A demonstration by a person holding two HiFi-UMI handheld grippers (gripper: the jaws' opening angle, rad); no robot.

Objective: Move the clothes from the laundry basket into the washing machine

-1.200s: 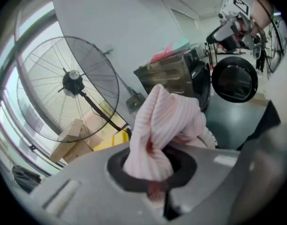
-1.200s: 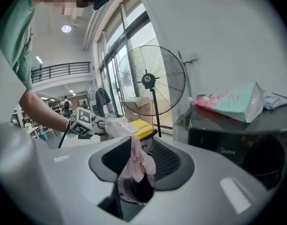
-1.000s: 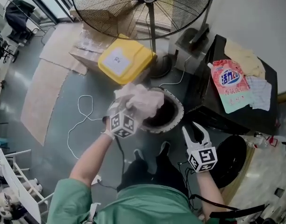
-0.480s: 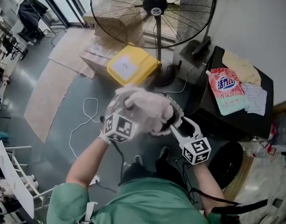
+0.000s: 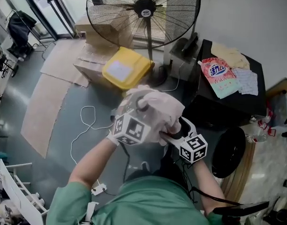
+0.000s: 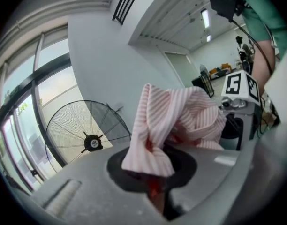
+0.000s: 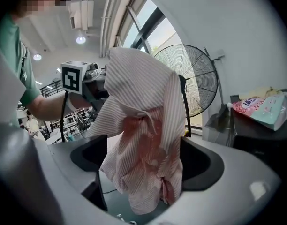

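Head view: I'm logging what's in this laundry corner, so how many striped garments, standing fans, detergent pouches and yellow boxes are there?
striped garment: 1
standing fan: 1
detergent pouch: 1
yellow box: 1
Total: 4

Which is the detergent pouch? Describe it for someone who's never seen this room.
Right of the big floor fan stands a black unit. The pouch lies flat on its top, next to a yellowish cloth and a pale checked sheet; it alone is pink, printed, with a capped spout.
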